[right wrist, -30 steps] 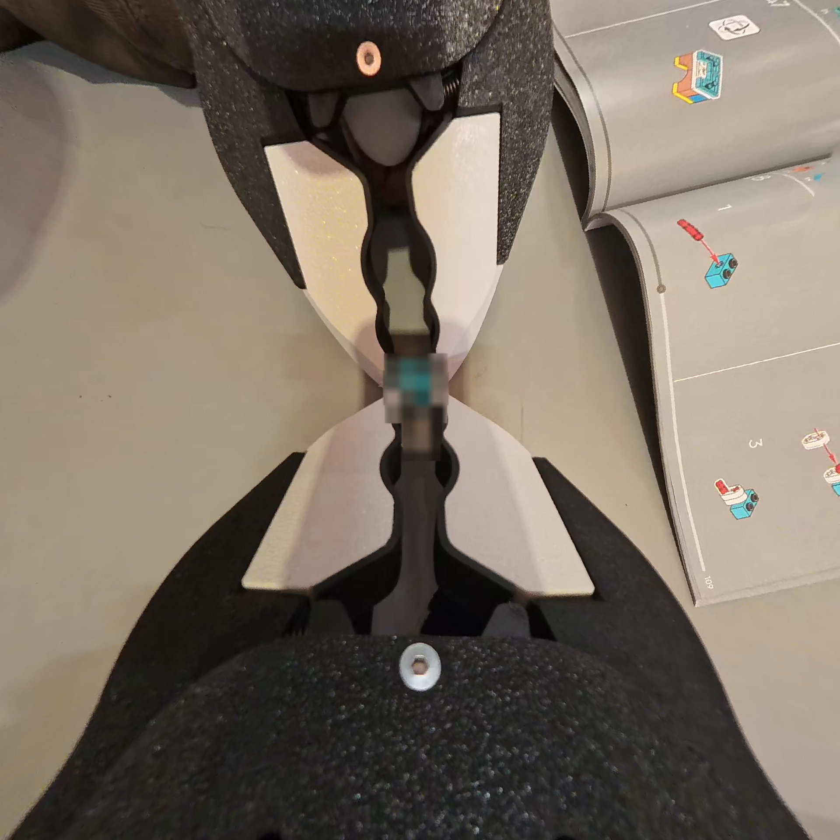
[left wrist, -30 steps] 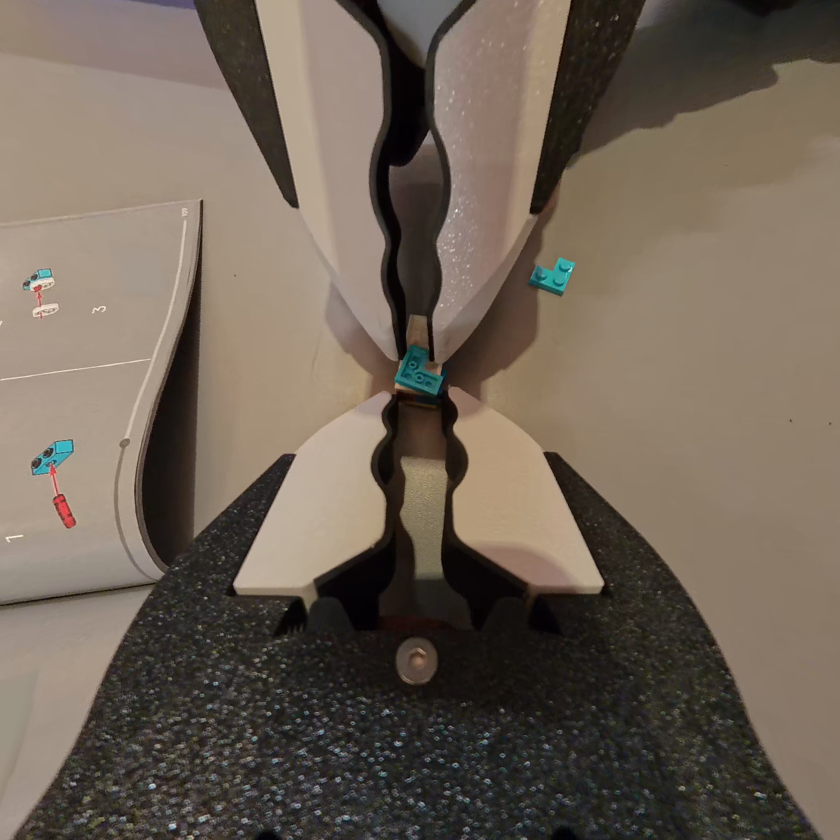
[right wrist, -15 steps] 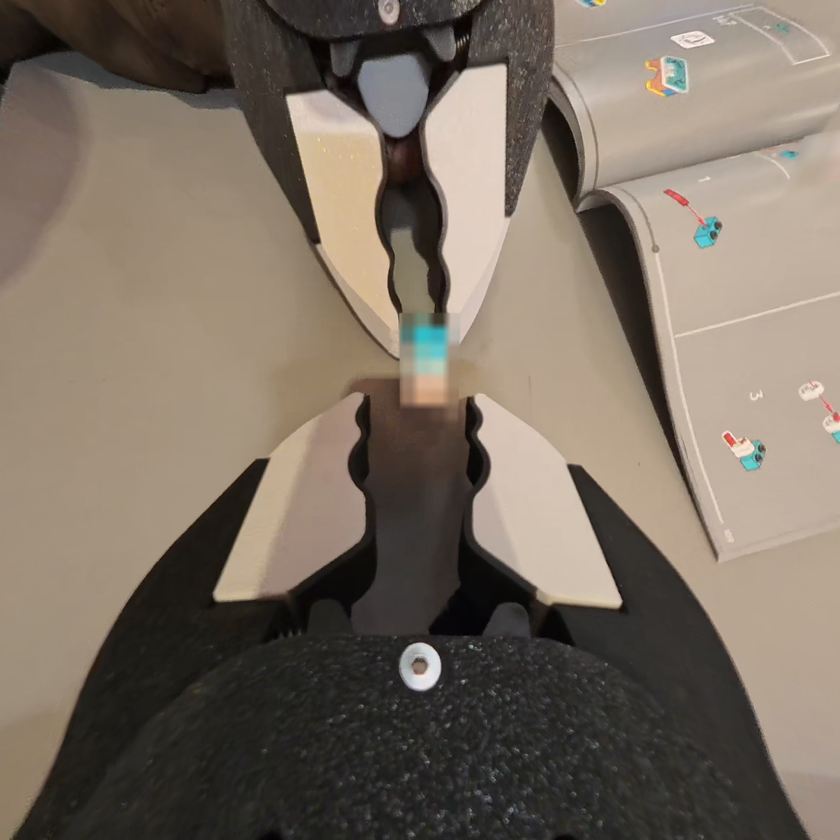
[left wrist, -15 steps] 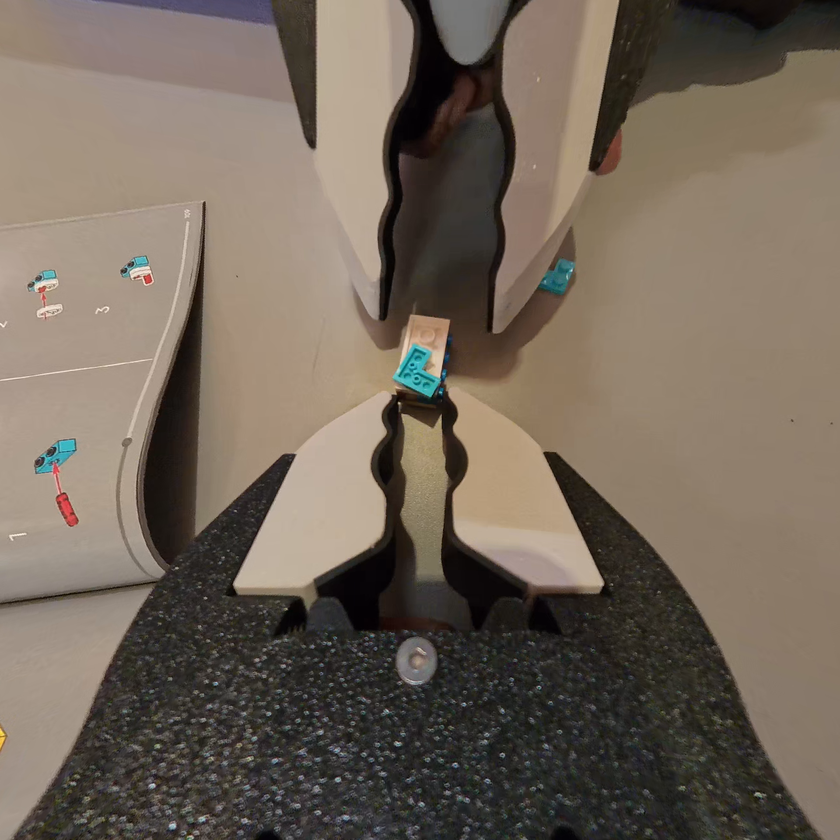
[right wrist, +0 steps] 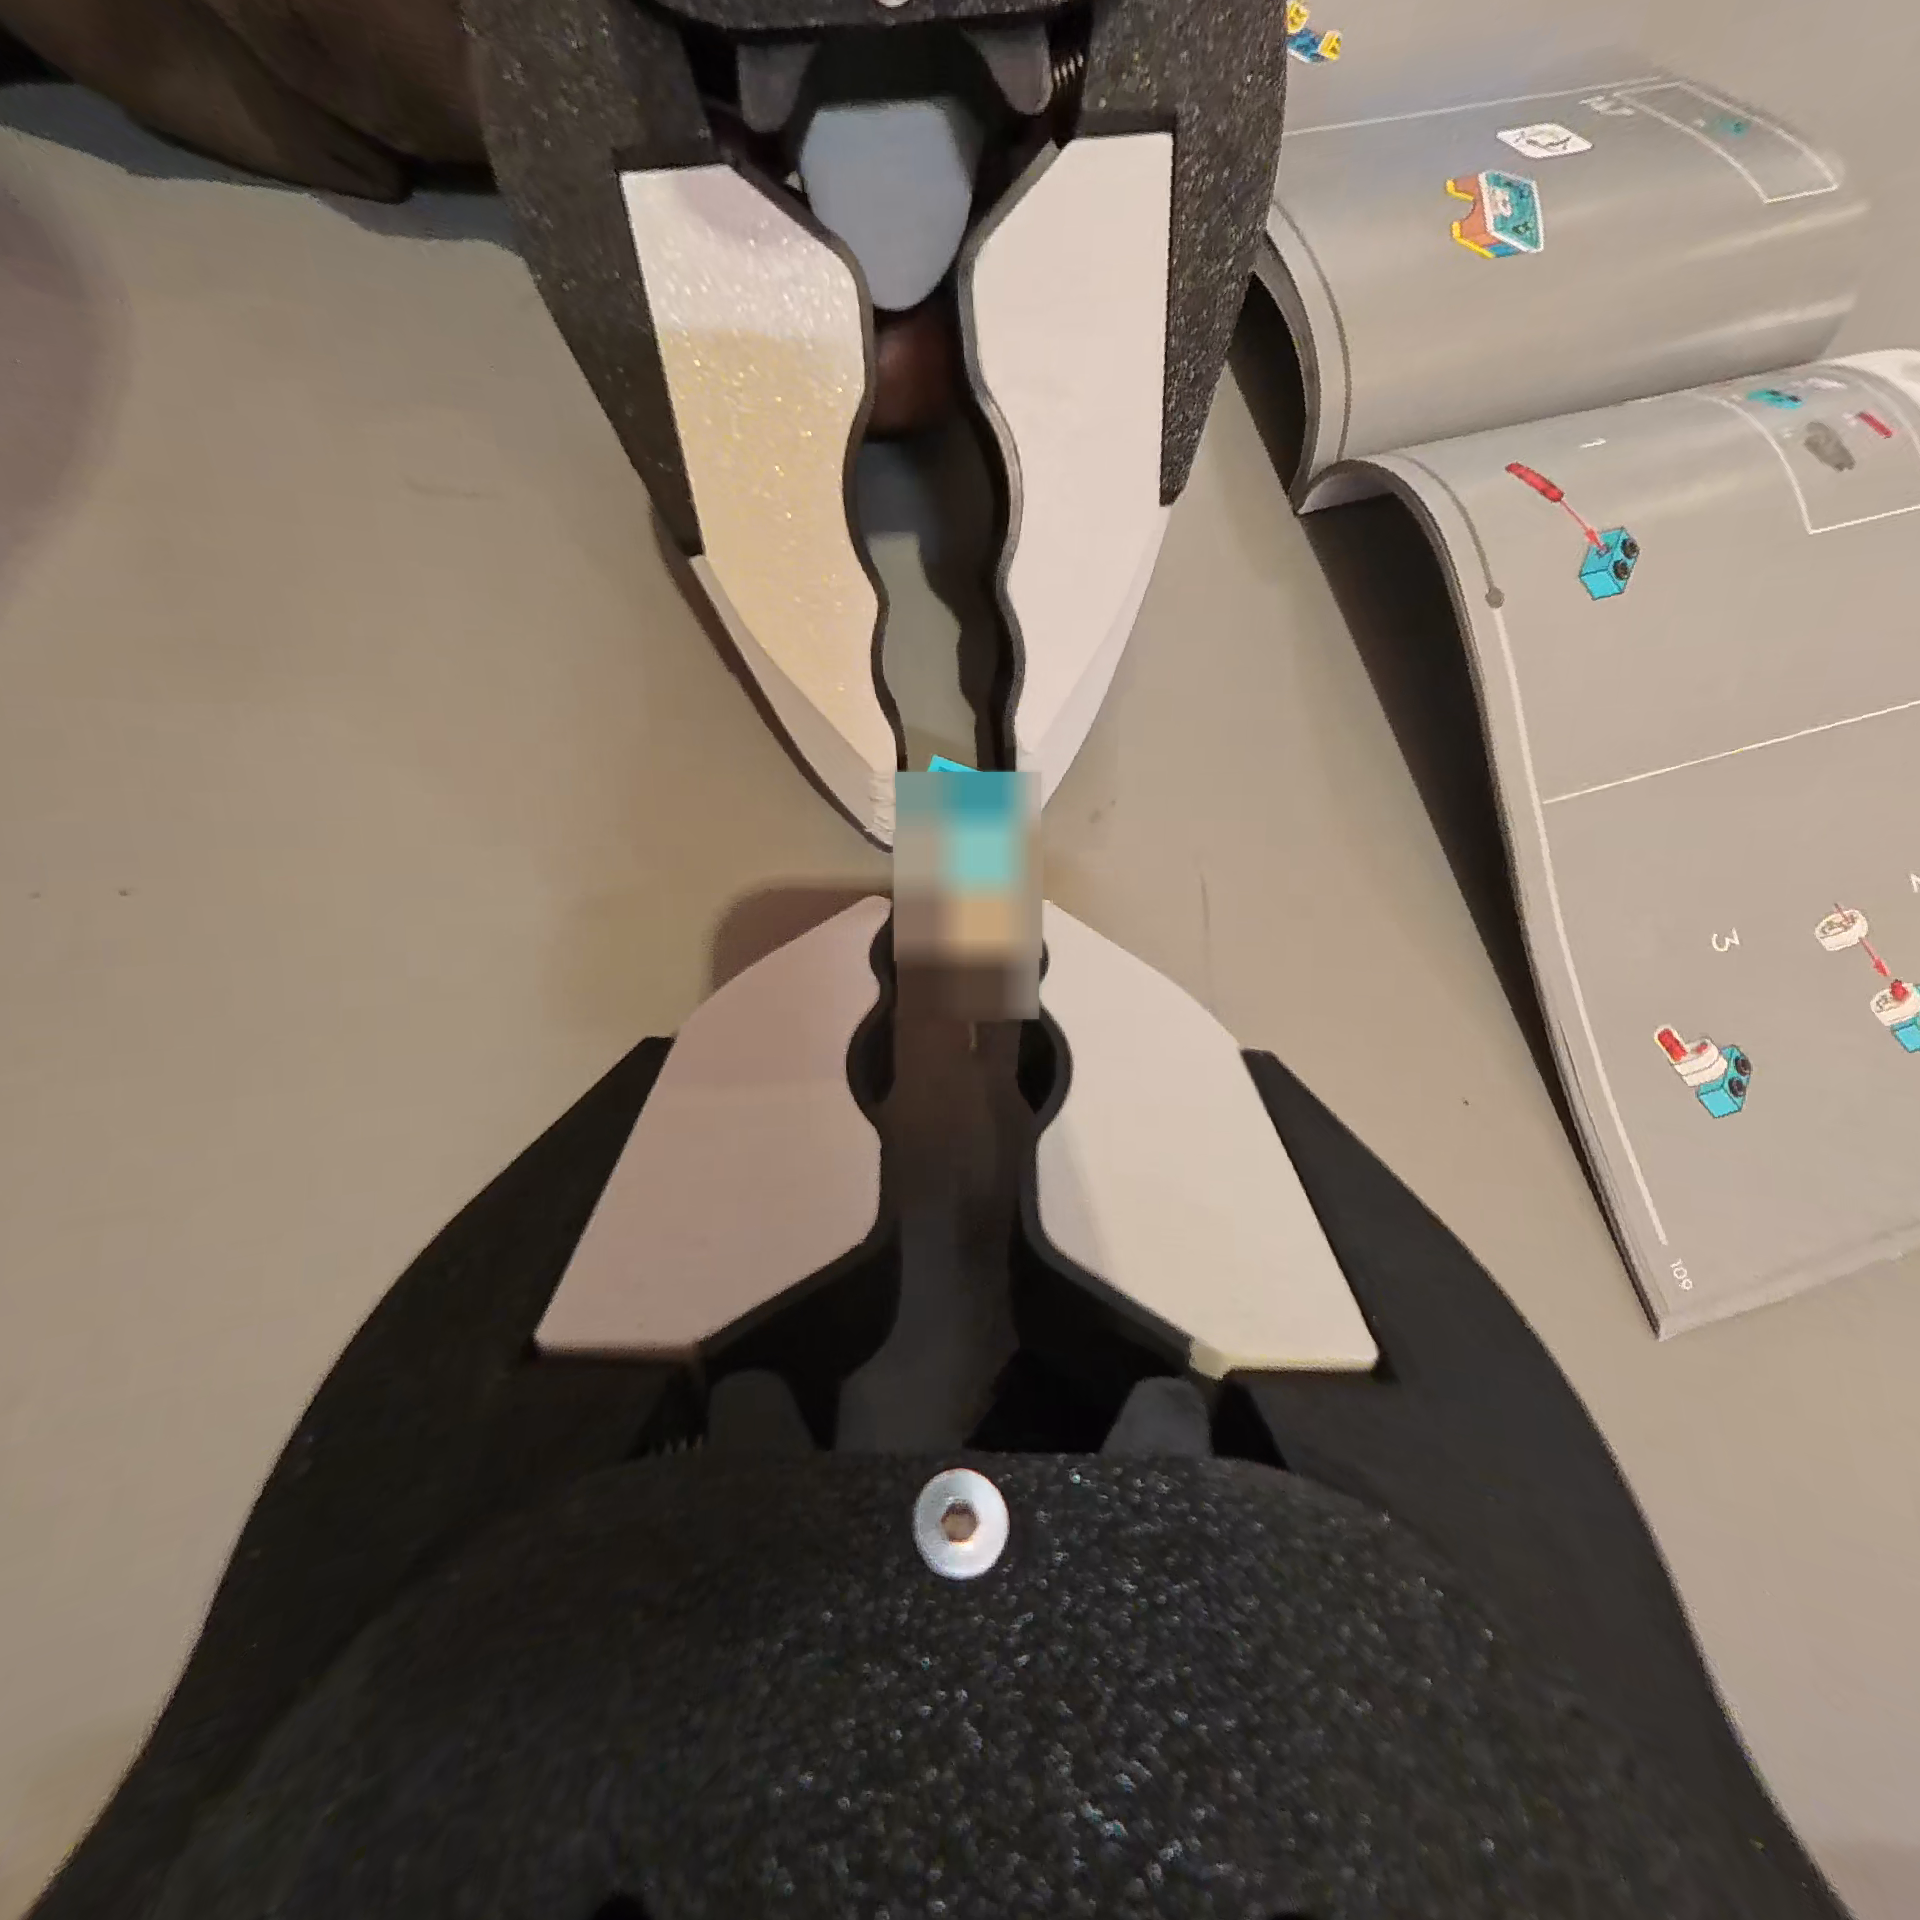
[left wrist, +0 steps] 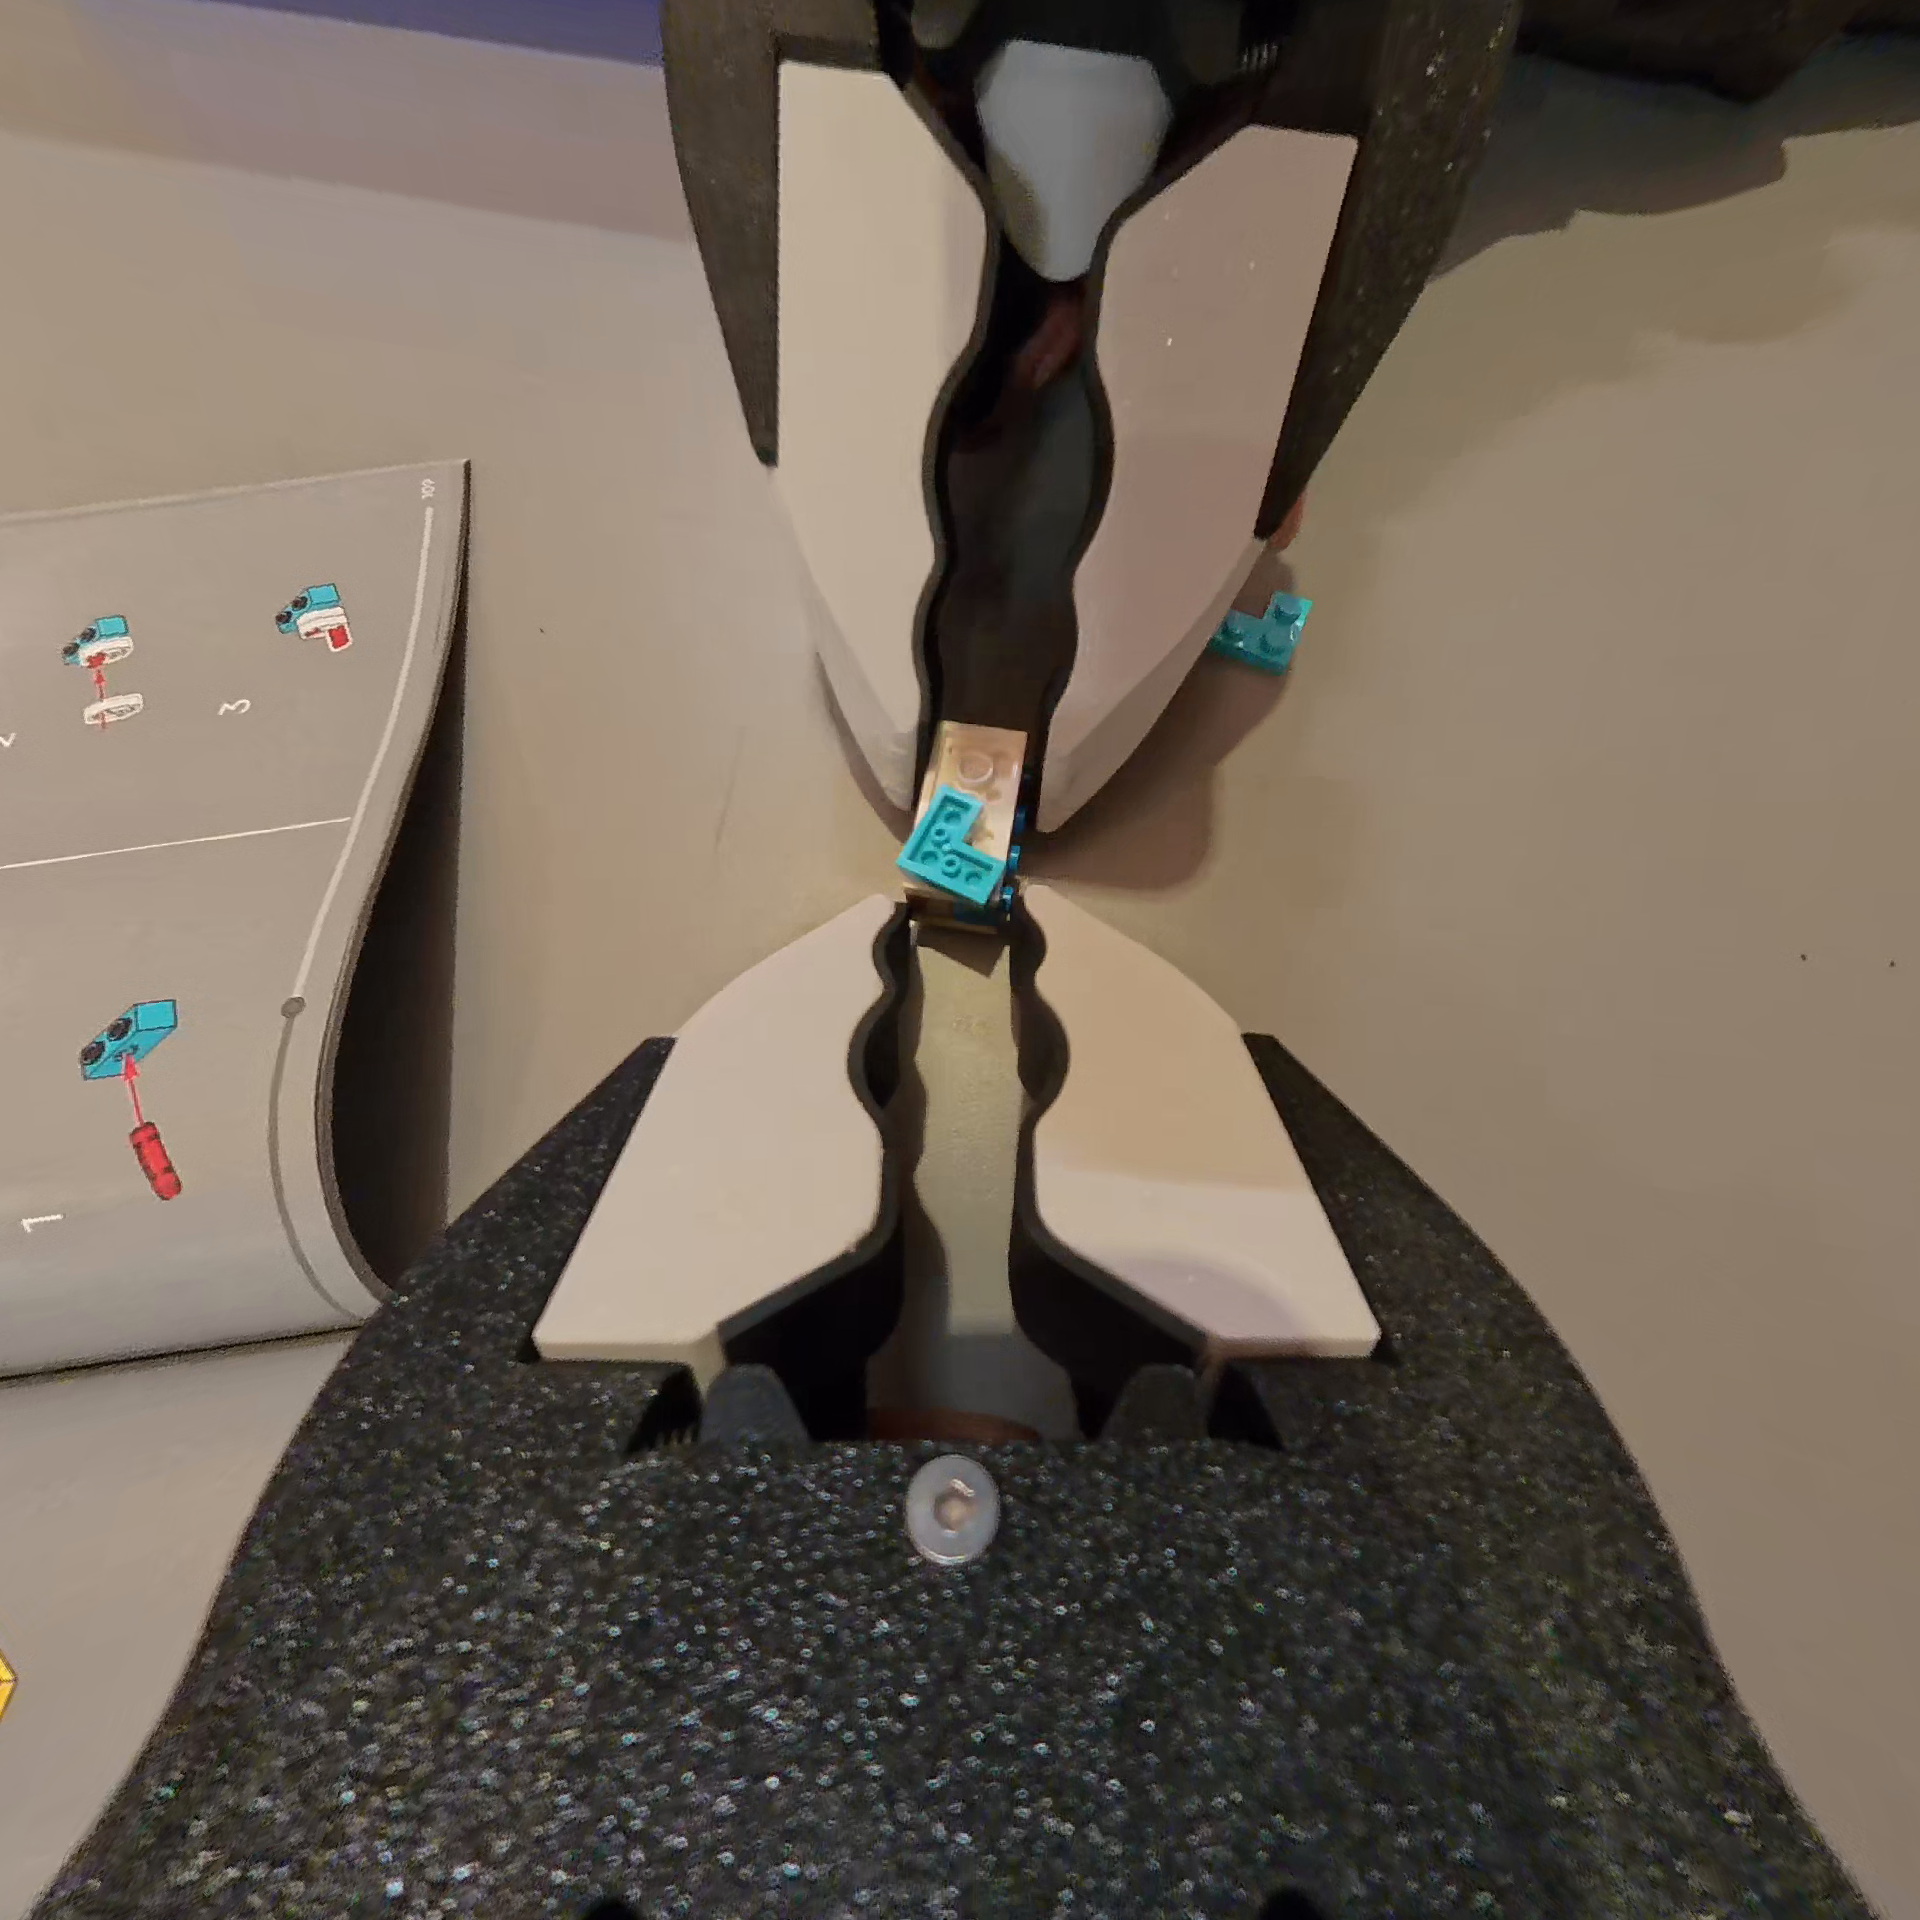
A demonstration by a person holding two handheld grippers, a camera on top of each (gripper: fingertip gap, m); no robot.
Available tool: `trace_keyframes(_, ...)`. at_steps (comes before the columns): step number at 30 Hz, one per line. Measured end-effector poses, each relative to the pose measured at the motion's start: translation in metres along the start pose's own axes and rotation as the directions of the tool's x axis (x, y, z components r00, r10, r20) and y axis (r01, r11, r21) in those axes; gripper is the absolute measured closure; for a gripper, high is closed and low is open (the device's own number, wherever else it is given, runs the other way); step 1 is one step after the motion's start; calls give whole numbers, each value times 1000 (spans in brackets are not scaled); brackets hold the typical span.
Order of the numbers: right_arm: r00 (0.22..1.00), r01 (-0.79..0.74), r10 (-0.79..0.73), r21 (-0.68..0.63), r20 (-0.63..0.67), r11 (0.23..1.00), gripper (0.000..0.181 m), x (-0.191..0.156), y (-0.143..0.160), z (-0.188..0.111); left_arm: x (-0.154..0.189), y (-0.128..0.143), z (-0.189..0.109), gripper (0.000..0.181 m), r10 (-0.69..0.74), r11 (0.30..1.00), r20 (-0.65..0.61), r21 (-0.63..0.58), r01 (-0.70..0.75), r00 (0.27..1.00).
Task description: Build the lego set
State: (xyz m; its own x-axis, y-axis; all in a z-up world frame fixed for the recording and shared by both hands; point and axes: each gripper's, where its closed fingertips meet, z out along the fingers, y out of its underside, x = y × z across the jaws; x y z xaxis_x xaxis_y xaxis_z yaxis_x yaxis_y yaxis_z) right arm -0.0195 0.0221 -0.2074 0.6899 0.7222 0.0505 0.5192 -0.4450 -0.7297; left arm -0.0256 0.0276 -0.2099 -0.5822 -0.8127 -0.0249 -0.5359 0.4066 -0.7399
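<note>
At frame centre, left tongs point(left wrist: 961, 914) and right tongs point(left wrist: 977, 790) both clamp the tan-and-teal assembly point(left wrist: 961, 821) from opposite ends, steadying it for pressing.

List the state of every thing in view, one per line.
left gripper: shut on the tan plate.
right gripper: closed around the tan plate's far end.
tan plate: held off the table.
teal corner plate: attached to the tan plate.
loose teal corner plate: flat on the table.
instruction booklet: open.
</note>
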Motion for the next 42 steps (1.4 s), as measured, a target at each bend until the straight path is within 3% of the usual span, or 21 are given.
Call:
trace_keyframes(14, 999, -30, 29, 42, 29, 999, 163, 1, -3, -4, 1, 1, -4, 157, 47, 999, 33, 16, -48, 998)
trace_keyframes(22, 1000, 0, -1, 47, 24, 999, 164, -2, -4, -4, -5, -10, -24, 160, 41, 988, 53, 145, -48, 998)
trace_keyframes(29, 996, 55, -60, 83, 69, 995, 164, -12, -8, -7, 17, -18, -25, 159, 168, 961, -50, 231, -153, 984)
trace_keyframes(33, 992, 81, -90, 104, 90, 991, 163, -17, -10, -9, 21, -29, -29, 157, 172, 943, -76, 301, -141, 982)
trace_keyframes(42, 985, 117, -131, 121, 116, 986, 163, -24, -11, -10, 25, -27, -23, 153, 184, 951, -115, 271, -148, 976)
